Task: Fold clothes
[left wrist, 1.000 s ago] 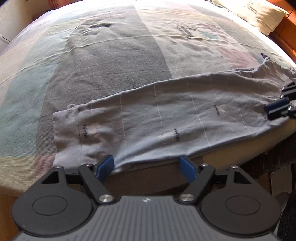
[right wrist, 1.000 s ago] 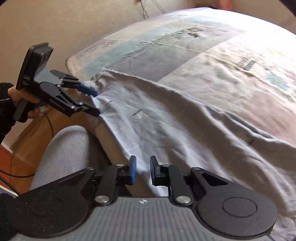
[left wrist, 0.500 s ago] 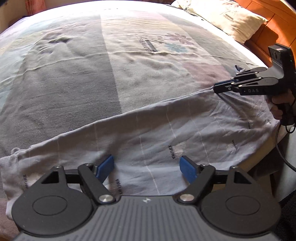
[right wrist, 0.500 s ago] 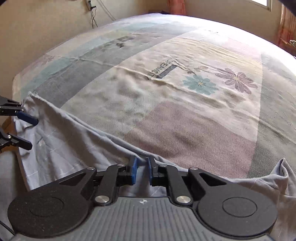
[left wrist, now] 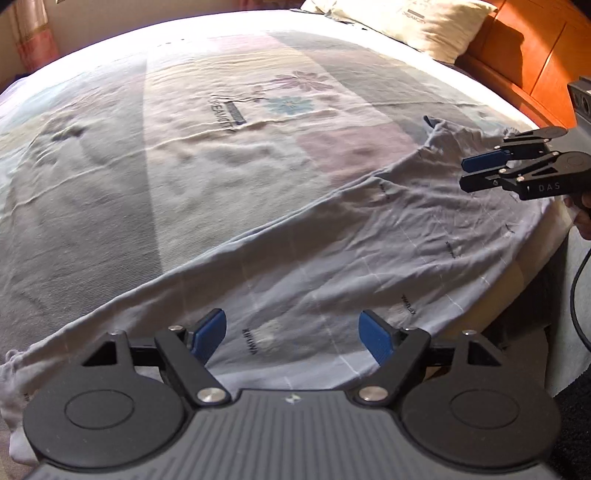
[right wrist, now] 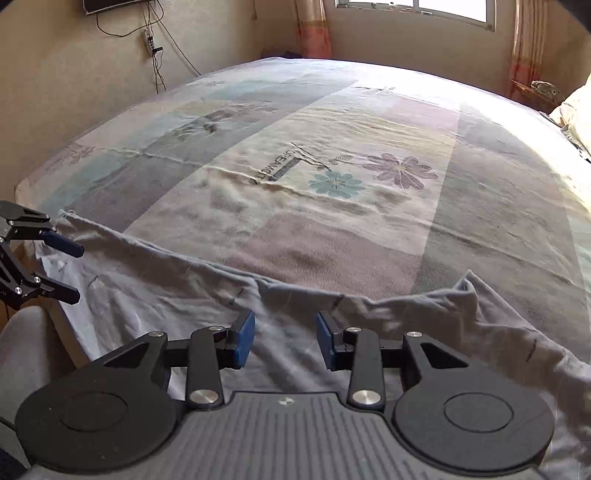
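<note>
A pale grey-blue garment (left wrist: 351, 251) with thin white lines and small printed words lies spread along the near edge of the bed; it also shows in the right wrist view (right wrist: 177, 291). My left gripper (left wrist: 293, 334) is open and empty, just above the garment's left part. My right gripper (right wrist: 284, 339) is open and empty above the garment's upper edge. It shows in the left wrist view (left wrist: 469, 173) at the right, over the garment's right end. The left gripper shows in the right wrist view (right wrist: 72, 271) at the far left.
The bed carries a patchwork sheet (right wrist: 332, 184) with flower prints and lettering. A cream pillow (left wrist: 417, 22) and an orange wooden headboard (left wrist: 535, 66) are at the far right. A wall with cables (right wrist: 155, 44) and a window (right wrist: 413, 7) lie beyond the bed.
My right gripper has opened from nearly shut and let go of the garment, which now lies flat. Both grippers have moved up over the bed, so both views look further across it.
</note>
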{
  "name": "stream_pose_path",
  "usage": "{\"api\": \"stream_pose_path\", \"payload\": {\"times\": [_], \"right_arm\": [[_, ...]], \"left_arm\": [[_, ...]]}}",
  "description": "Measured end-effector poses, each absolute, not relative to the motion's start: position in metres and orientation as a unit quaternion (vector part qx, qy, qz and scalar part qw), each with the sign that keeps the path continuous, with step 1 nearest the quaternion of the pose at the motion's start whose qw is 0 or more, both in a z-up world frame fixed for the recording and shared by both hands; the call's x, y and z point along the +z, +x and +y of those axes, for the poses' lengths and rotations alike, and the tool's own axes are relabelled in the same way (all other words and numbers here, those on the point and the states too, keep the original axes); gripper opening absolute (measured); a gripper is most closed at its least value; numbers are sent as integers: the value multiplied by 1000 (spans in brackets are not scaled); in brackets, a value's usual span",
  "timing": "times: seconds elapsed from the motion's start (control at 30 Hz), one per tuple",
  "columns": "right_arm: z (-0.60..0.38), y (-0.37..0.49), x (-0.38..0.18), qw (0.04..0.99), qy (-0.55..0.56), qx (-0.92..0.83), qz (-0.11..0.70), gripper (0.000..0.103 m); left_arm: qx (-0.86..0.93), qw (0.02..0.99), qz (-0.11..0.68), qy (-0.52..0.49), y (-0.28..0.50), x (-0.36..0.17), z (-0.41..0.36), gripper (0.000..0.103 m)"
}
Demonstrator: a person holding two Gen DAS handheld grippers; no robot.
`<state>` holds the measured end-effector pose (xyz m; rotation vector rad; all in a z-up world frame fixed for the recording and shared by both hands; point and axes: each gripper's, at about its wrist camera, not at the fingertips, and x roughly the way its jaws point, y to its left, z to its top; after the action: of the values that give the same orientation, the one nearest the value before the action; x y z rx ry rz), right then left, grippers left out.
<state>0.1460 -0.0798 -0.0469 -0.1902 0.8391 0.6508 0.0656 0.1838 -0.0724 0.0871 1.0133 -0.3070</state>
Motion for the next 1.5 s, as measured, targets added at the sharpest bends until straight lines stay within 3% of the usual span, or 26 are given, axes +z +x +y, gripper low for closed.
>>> {"api": "stream_pose_path", "payload": {"times": [0.27,0.33,0.37,0.73,1.1,1.2,1.5], "right_arm": [[-161,115,-83,876,-36,221,427,53],[-168,113,-81,883,-34,212,417,67],[-171,112,-80,887,-33,207,412,68],[-197,116,-77,902,7,207,378,73],[-220,114,-81,905,47,249,342,77],[-223,118,-86,901,65,256,344,77],[-228,123,-98,892,104,279,341,77]], "left_arm": [[-100,836,534,74,46,-92,163,87],[-93,844,523,69,44,-79,161,87],[-90,848,518,67,44,-73,160,87],[-251,859,434,-109,155,-8,87,87],[-340,762,497,-239,305,-81,-7,87],[-331,744,527,-244,317,-101,-16,87],[-355,730,503,-297,322,-94,-5,87]]}}
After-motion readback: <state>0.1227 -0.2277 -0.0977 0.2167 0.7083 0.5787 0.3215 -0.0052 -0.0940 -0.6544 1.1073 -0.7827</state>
